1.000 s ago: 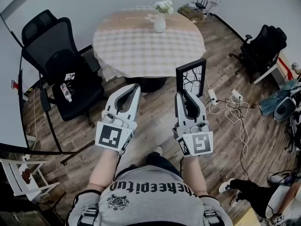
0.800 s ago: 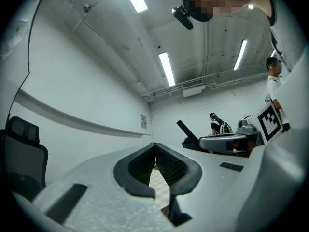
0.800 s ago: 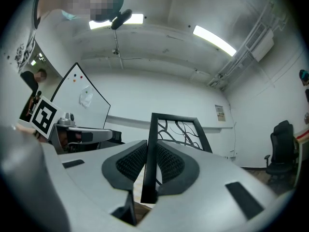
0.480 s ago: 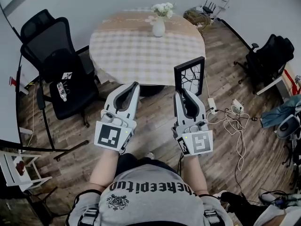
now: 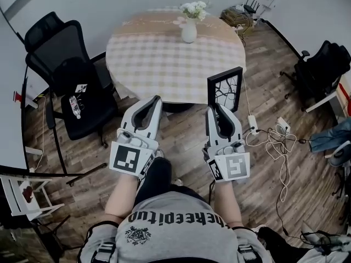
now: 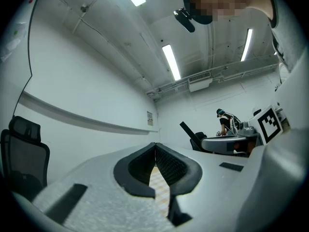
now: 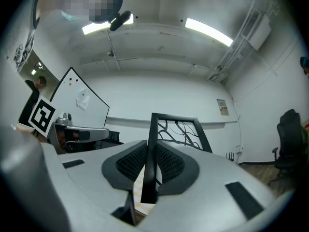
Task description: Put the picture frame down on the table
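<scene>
Head view: gripping the picture frame [image 5: 226, 89] upright with the right claw [image 5: 218, 107], clamped on its edge, near the round surface [image 5: 164, 53]. Holding the left claw [image 5: 156, 99] pressed together, empty, alongside.

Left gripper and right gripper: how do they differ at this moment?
The left gripper holds nothing, while the right gripper clamps the picture frame by one edge, upright. The left gripper's jaws meet at the tips, whereas the right gripper's are parted by that edge. Both are held side by side, pointing toward the round table.
</scene>
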A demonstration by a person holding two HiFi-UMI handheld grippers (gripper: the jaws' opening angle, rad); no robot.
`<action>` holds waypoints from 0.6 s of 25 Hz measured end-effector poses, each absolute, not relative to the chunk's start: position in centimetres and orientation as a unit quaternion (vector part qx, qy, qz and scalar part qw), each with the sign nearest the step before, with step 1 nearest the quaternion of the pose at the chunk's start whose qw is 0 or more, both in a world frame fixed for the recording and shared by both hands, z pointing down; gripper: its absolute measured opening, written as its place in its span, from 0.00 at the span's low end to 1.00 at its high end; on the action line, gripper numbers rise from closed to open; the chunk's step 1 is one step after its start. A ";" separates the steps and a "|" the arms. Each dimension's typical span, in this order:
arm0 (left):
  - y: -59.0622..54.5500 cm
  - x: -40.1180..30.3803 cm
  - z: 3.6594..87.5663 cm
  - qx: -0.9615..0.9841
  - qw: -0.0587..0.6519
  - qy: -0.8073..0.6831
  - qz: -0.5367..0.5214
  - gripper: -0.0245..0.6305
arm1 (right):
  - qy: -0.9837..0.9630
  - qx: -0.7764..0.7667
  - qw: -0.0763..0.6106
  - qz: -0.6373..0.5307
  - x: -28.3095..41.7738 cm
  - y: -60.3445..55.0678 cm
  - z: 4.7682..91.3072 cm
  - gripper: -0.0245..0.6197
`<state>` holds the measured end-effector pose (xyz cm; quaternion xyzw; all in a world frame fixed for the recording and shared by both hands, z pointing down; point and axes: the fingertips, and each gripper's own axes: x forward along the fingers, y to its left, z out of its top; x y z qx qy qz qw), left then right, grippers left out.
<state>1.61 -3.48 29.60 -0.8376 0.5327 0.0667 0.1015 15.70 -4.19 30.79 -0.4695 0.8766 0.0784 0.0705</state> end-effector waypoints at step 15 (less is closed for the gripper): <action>-16.2 -2.3 28.1 -0.862 0.099 0.492 0.077 0.06 | 0.857 -0.506 0.062 0.077 11.3 -15.4 30.0 0.14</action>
